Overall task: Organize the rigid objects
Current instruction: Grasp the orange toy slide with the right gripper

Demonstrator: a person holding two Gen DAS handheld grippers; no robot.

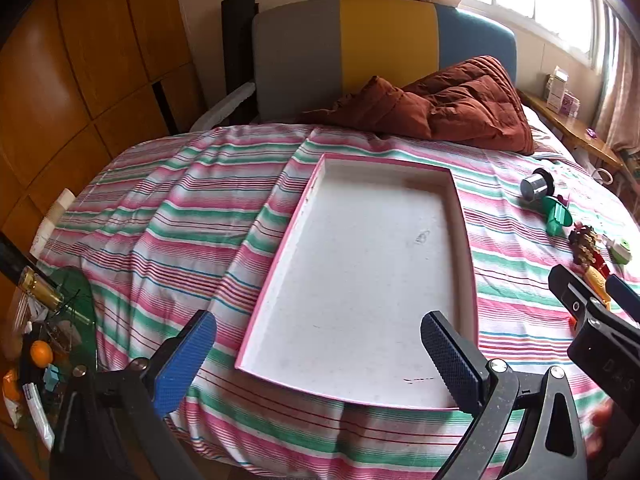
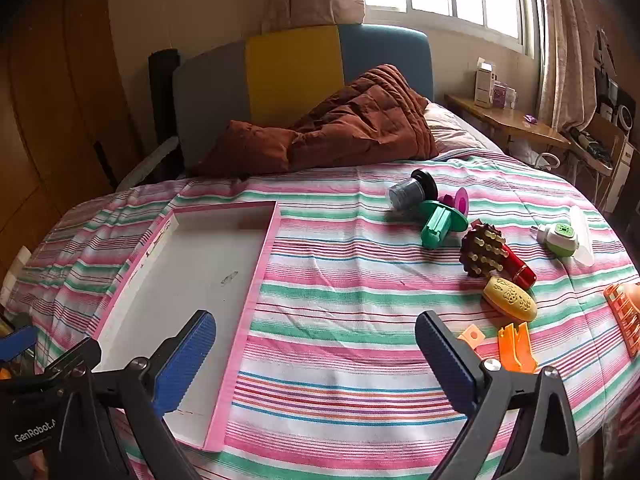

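Observation:
A pink-rimmed white tray [image 1: 466, 240] lies on the striped bed, empty; it also shows in the right wrist view [image 2: 264, 280]. Right of it lie loose rigid objects: a grey cylinder with black cap [image 2: 410, 192], a green plastic piece [image 2: 438, 222], a red brush with pegs [image 2: 494, 256], a yellow oval piece [image 2: 510, 298], orange pieces [image 2: 516, 346], an orange grid piece [image 2: 624, 316] and a white-green device [image 2: 560, 236]. My left gripper [image 1: 318, 354] is open over the tray's near end. My right gripper [image 2: 316, 354] is open above the bedsheet beside the tray.
A brown quilt [image 2: 344, 128] is heaped at the headboard. A wooden side table [image 2: 508, 120] with boxes stands at the right by the window. A glass table [image 1: 60, 312] with clutter stands left of the bed. A wooden wardrobe [image 1: 60, 80] fills the left.

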